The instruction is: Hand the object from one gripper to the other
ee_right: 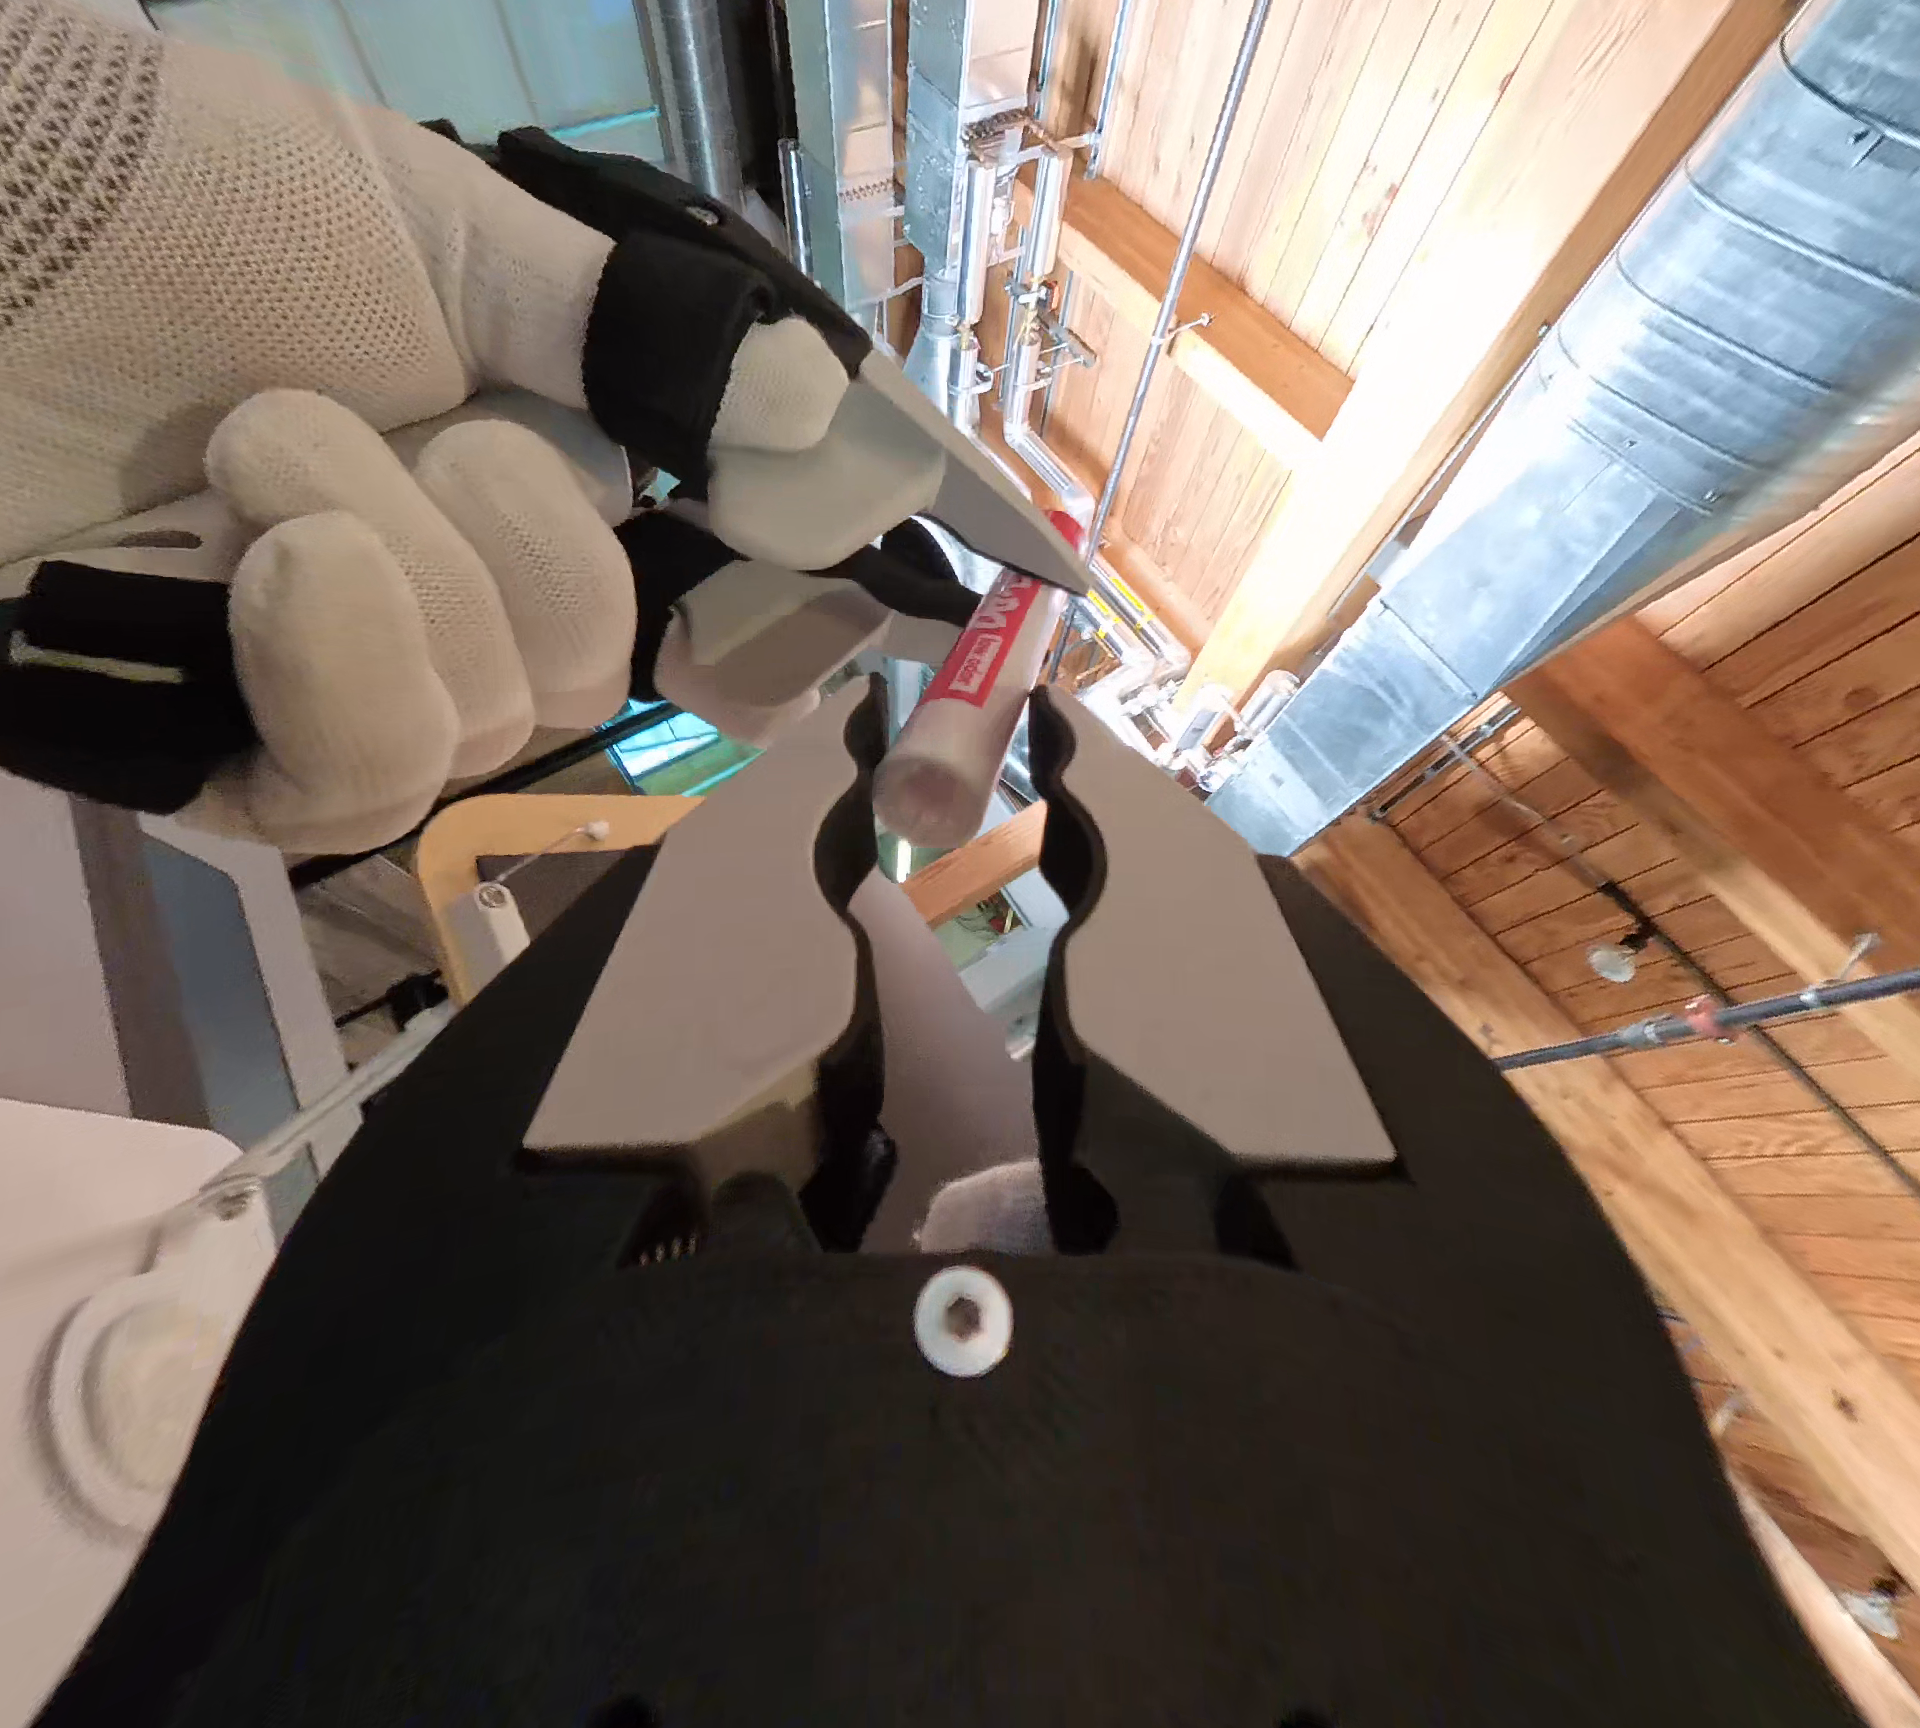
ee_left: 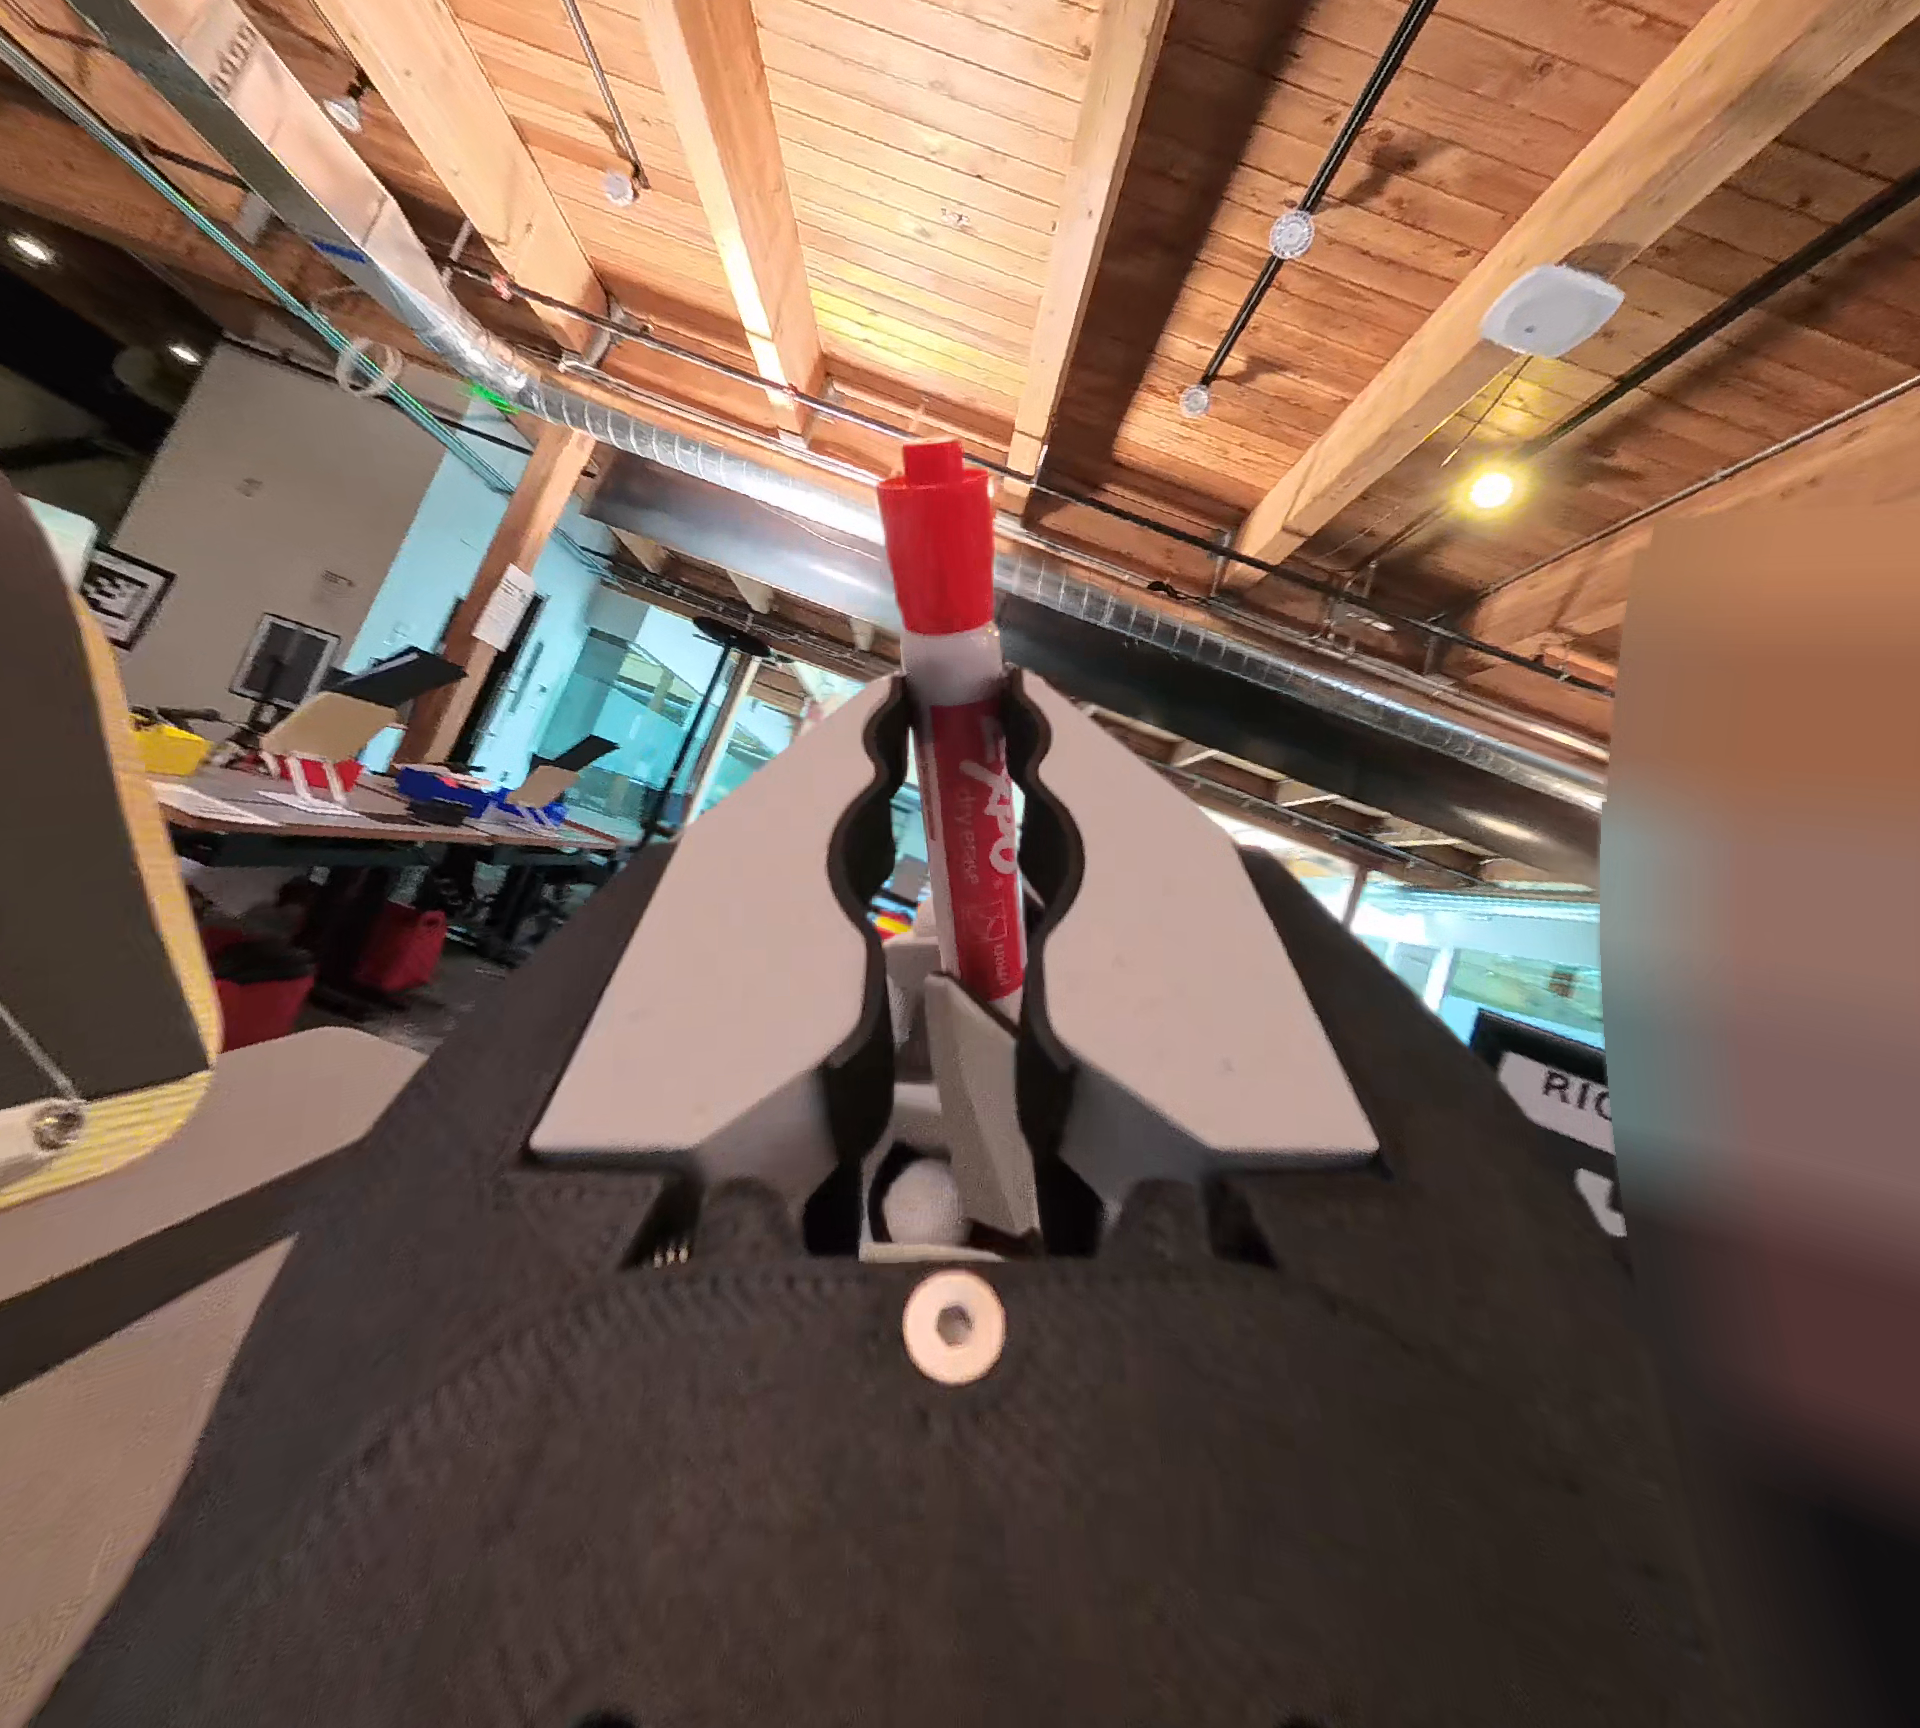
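A red dry-erase marker (ee_left: 940, 556) with a white barrel stands upright in my left gripper (ee_left: 956, 686), which is shut on its barrel, red cap end pointing at the ceiling. In the right wrist view a white-gloved hand (ee_right: 343, 556) holds the left gripper (ee_right: 1023, 598) at upper left, clamped on the marker (ee_right: 966, 681). My right gripper (ee_right: 951, 702) is open. The marker's blunt white end sits between its fingertips, with a small gap on each side. A grey finger (ee_left: 977, 1096) of the right gripper shows through the left gripper's gap, below the marker.
Both grippers are raised toward a wooden beam ceiling (ee_left: 935, 120) with metal ducts (ee_right: 1714, 390) and pipes. Tables (ee_left: 343, 805) with boxes stand far off at the left. A wood-edged panel (ee_left: 114, 847) is close on the left. One gripper's finger ends stand about 4 cm off the other's.
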Action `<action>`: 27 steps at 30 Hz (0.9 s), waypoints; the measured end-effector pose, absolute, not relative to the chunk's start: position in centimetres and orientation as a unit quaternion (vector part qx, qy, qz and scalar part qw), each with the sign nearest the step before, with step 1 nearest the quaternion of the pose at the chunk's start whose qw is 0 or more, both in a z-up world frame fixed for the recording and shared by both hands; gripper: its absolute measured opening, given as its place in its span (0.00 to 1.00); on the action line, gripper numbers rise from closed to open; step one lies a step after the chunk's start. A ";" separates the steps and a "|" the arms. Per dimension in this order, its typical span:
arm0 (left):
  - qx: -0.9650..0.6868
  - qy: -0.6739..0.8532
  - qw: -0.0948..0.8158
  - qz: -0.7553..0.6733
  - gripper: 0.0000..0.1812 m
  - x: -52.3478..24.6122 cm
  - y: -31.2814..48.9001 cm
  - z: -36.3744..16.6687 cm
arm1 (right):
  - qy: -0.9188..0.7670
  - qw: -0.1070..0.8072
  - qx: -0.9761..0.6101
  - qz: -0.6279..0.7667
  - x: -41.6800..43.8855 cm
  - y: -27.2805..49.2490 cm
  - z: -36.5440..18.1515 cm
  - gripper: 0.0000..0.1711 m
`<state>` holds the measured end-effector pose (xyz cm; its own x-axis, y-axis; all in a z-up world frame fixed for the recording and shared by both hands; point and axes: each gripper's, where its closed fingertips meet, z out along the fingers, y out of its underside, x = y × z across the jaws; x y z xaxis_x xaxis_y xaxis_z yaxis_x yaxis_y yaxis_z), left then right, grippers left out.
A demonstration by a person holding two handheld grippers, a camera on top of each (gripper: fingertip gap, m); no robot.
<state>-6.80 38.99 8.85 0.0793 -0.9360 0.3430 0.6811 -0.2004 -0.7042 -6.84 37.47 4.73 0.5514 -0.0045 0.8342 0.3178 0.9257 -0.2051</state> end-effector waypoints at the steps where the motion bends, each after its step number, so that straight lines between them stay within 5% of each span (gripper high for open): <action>1: -0.402 0.154 0.607 -0.668 0.09 -6.8 39.0 8.9 | -0.464 0.864 -0.167 -0.105 -6.8 37.4 4.9 0.13; 12: -0.410 0.160 0.611 -0.659 0.11 -6.3 39.2 8.3 | -0.497 0.841 -0.184 -0.111 -5.8 37.5 5.8 0.10; 15: -0.428 0.161 0.650 -0.607 0.18 -7.1 40.0 8.1 | -0.520 0.823 -0.218 -0.077 -5.4 38.0 6.0 0.10; 21: -0.460 0.284 0.813 -0.216 0.31 -8.4 41.6 6.8 | -0.577 0.739 -0.349 0.001 -3.4 40.0 5.7 0.10; 27: -0.415 0.409 0.806 0.100 0.36 -5.4 41.7 4.1 | -0.591 0.647 -0.470 0.105 -1.6 41.8 3.9 0.10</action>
<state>-5.41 41.72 4.12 0.6448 -0.1782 -0.7433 -0.5015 0.6352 -0.5874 -1.59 41.81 3.87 0.2787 0.6923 0.6656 0.4205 0.5352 -0.7327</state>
